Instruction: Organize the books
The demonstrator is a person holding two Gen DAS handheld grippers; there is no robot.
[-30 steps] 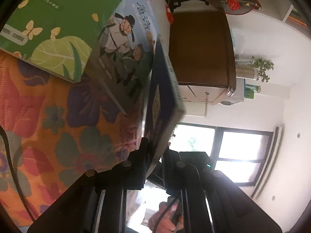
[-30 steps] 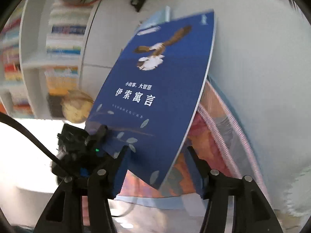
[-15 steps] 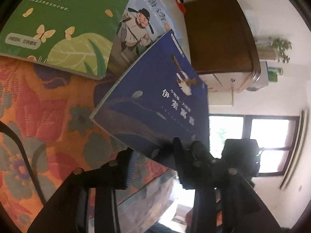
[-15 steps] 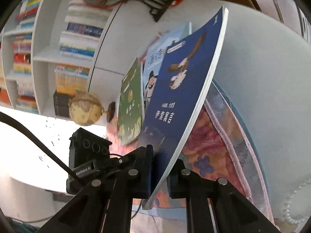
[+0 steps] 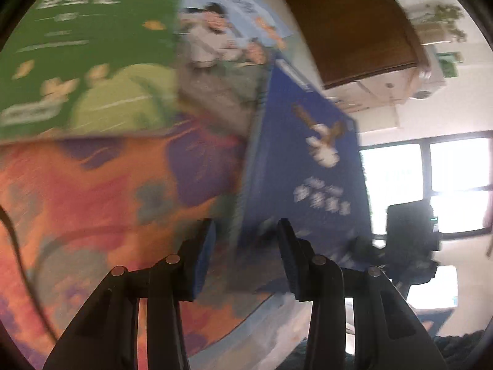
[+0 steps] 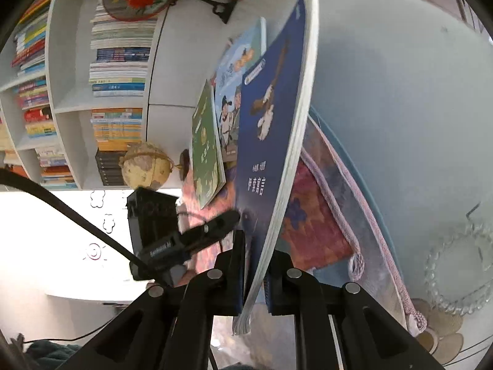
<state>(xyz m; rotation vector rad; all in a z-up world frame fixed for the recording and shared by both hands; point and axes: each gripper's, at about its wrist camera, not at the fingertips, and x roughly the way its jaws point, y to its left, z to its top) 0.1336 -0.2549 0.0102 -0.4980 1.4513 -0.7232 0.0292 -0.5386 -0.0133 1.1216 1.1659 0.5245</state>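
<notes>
A dark blue book with a bird on its cover is held up off the flowered cloth; my right gripper is shut on its lower edge. It also shows in the left wrist view, just past my left gripper, which is open with the book's near corner between its fingers, not pinched. A green book and a light blue picture book lie overlapped on the cloth beyond; both also show in the right wrist view, green book, picture book.
A white bookshelf filled with books and a globe stand behind the table. A glass dish sits at the right on the pale table. A brown cabinet and a bright window lie beyond.
My left gripper has let go of the blue book and opened wider; my right gripper has closed on it and holds it edge-on. The left view has swung and is blurred.
</notes>
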